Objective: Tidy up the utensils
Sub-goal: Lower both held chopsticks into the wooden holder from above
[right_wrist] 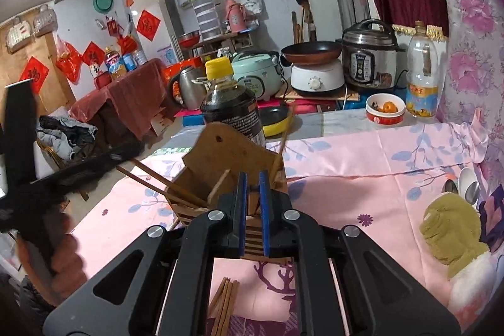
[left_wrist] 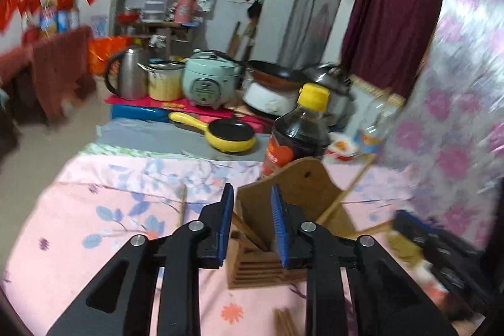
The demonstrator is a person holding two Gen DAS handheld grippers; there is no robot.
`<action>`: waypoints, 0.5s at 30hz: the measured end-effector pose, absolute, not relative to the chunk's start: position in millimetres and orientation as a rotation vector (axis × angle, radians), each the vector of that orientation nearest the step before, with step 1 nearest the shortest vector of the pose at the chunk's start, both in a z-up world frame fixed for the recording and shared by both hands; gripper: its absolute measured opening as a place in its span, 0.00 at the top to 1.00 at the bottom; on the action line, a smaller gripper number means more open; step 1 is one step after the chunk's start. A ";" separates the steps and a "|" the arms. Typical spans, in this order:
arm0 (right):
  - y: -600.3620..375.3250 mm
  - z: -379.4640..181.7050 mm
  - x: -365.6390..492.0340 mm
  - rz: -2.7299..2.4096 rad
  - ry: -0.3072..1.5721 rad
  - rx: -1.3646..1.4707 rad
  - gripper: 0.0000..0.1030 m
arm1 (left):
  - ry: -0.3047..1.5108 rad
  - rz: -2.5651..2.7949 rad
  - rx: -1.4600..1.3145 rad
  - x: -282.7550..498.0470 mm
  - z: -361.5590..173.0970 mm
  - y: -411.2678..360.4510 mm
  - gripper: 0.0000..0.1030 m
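Observation:
A wooden utensil holder [left_wrist: 293,188] [right_wrist: 226,162] stands on the pink floral tablecloth [left_wrist: 110,210], with several wooden chopsticks [right_wrist: 151,178] leaning in it. My left gripper [left_wrist: 250,203] is open just in front of the holder, with a chopstick [left_wrist: 249,229] slanting between its fingers. My right gripper [right_wrist: 252,181] hovers over the holder's front, jaws narrowly apart around a thin wooden stick; contact is unclear. A bundle of chopsticks [right_wrist: 225,301] [left_wrist: 285,321] lies on the cloth below the grippers. One chopstick [left_wrist: 182,205] lies left of the holder.
A dark sauce bottle [left_wrist: 297,131] [right_wrist: 231,106] stands right behind the holder. A yellow pan [left_wrist: 226,133], cookers, a kettle and a bowl [right_wrist: 386,109] crowd the back. A green plush toy [right_wrist: 453,238] and spoons [right_wrist: 469,188] lie at right.

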State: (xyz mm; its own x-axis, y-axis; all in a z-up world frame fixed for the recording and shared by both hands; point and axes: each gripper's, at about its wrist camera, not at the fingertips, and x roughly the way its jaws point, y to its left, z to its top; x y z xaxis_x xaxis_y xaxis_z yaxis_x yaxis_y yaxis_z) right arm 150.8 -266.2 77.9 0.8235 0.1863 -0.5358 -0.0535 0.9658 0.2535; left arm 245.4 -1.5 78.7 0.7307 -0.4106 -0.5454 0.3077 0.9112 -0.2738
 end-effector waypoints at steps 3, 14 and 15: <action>-262.2 74.3 152.4 0.127 0.606 0.224 0.89 | 0.614 -0.345 -0.196 228.5 80.2 29.7 0.64; -264.4 83.1 142.3 0.108 0.574 0.227 0.78 | 0.873 -0.263 -0.166 262.8 -8.6 59.0 0.48; -266.7 86.1 140.3 0.104 0.562 0.230 0.77 | 0.918 -0.255 -0.165 268.9 -21.4 58.8 0.48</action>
